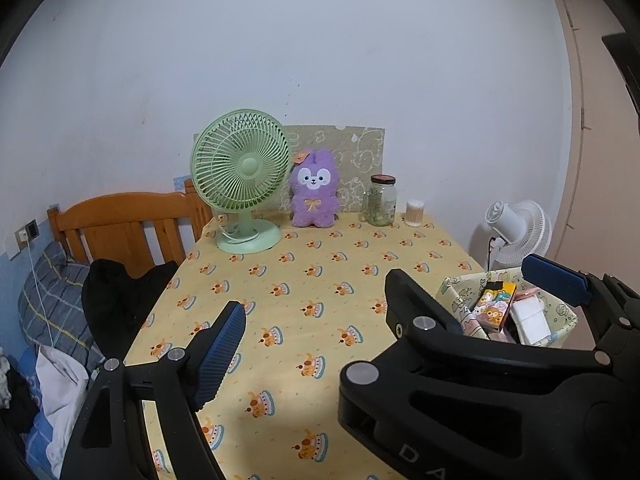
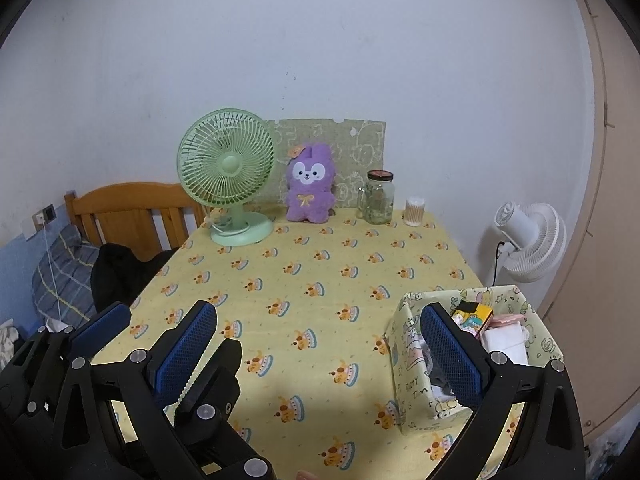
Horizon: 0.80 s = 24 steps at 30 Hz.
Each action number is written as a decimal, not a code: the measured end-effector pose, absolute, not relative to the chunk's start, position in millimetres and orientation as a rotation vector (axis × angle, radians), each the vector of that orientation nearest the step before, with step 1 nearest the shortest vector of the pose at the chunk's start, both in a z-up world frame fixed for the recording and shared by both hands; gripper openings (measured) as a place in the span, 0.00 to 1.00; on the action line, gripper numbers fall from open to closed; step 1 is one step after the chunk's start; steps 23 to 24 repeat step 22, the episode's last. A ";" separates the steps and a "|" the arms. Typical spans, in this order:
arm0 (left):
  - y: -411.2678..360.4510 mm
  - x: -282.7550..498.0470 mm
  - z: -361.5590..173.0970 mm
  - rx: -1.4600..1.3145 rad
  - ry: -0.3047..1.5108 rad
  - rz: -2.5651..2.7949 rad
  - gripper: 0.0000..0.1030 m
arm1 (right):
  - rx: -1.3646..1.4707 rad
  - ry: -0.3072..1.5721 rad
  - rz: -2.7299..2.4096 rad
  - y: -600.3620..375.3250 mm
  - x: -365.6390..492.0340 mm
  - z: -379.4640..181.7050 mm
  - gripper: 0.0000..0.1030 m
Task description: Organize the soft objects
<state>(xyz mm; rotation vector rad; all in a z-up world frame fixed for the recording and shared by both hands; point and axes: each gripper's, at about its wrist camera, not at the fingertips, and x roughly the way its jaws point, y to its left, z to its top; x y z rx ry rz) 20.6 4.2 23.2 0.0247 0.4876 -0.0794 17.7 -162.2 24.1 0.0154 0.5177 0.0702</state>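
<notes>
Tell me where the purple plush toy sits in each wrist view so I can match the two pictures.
Left wrist: purple plush toy upright at the table's far edge, centre of frame, just right of the green fan.
Right wrist: purple plush toy at the same far edge, slightly left of centre, again right of the green fan.
Shared landmark: the glass jar standing to the toy's right.

You face a pale wall (image 2: 320, 40); a wooden headboard (image 2: 132, 208) stands left of the yellow-clothed table (image 2: 320, 280), a white floor fan (image 2: 528, 240) and door (image 2: 600, 200) right.
</notes>
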 end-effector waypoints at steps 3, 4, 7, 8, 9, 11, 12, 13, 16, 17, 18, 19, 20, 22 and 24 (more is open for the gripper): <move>1.8 19.8 23.6 0.028 0.487 -0.080 0.80 | 0.018 0.516 0.069 -164.2 16.7 24.7 1.00; 1.4 19.4 23.6 0.029 0.487 -0.080 0.80 | 0.020 0.517 0.068 -164.9 16.6 24.7 1.00; -0.6 18.0 24.6 0.034 0.484 -0.077 0.80 | 0.023 0.516 0.069 -166.0 15.9 25.3 1.00; -1.1 17.4 24.9 0.035 0.482 -0.075 0.80 | 0.025 0.514 0.071 -166.5 15.6 25.7 1.00; -1.6 17.2 25.2 0.035 0.480 -0.074 0.80 | 0.027 0.513 0.073 -167.3 15.3 26.2 1.00; -2.2 16.0 25.6 0.033 0.478 -0.077 0.80 | 0.026 0.513 0.075 -167.6 14.8 27.2 1.00; -2.6 15.6 25.7 0.032 0.475 -0.078 0.80 | 0.026 0.513 0.077 -167.6 13.7 27.5 1.00; -3.0 15.0 25.9 0.034 0.471 -0.076 0.80 | 0.026 0.512 0.078 -167.7 13.1 27.7 1.00; -3.7 14.2 26.5 0.036 0.468 -0.071 0.80 | 0.031 0.504 0.085 -168.7 11.7 27.6 1.00; -3.8 14.3 26.6 0.035 0.468 -0.071 0.80 | 0.031 0.505 0.085 -168.7 12.0 27.9 1.00; -3.9 14.4 26.6 0.037 0.469 -0.071 0.80 | 0.030 0.504 0.085 -168.6 12.0 28.1 1.00; -3.8 14.3 26.5 0.038 0.469 -0.070 0.80 | 0.031 0.504 0.084 -168.7 12.3 27.9 1.00; -4.1 14.3 26.4 0.039 0.470 -0.069 0.80 | 0.033 0.505 0.085 -168.8 12.2 27.7 1.00; -4.3 15.0 25.9 0.042 0.473 -0.068 0.80 | 0.035 0.506 0.086 -168.6 12.3 27.7 1.00; -4.3 15.0 25.9 0.042 0.473 -0.068 0.80 | 0.035 0.506 0.086 -168.6 12.3 27.7 1.00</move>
